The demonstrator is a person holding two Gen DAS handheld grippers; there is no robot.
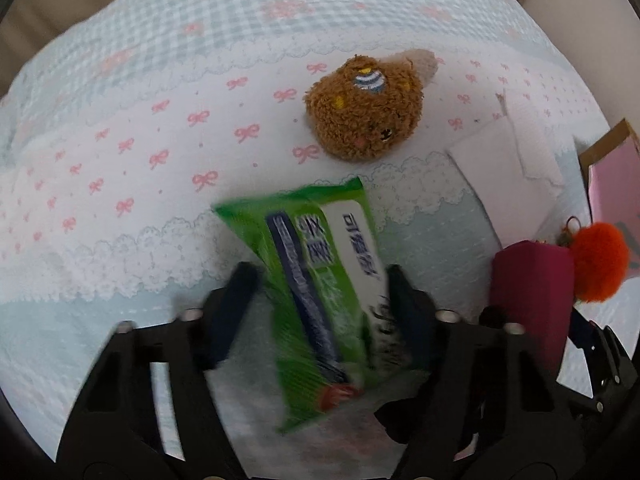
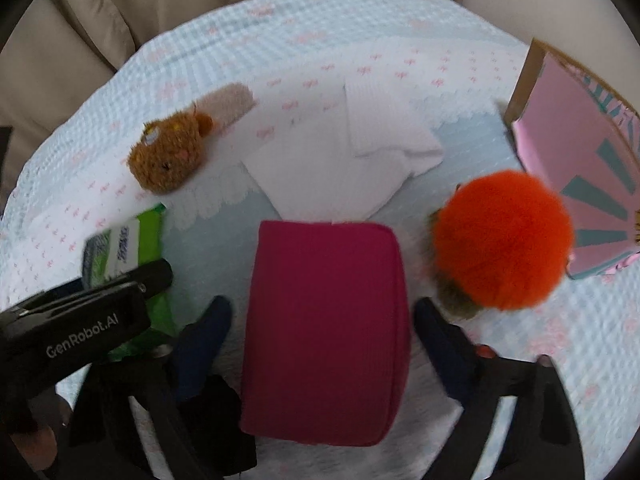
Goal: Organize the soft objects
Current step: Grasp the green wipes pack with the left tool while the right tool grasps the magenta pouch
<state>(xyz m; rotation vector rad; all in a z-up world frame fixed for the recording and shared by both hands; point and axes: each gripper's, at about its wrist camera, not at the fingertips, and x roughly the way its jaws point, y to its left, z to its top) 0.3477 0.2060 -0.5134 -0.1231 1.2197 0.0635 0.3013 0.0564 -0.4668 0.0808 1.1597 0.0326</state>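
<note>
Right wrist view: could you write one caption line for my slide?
Right tongs open around a magenta fabric pouch, beside a fluffy orange pompom on a pale blue quilted bedspread.

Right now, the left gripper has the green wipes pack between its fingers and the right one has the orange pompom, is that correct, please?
Not quite: the right gripper has the magenta pouch between its fingers, as the right wrist view shows; the orange pompom lies beside it. The left gripper does have the green wipes pack.

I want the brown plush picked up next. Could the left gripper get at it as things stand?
Probably not yet. The path over the blanket to the brown plush looks free, but the left gripper has the green wipes pack lying between its jaws; whether it is gripped is unclear.
</note>
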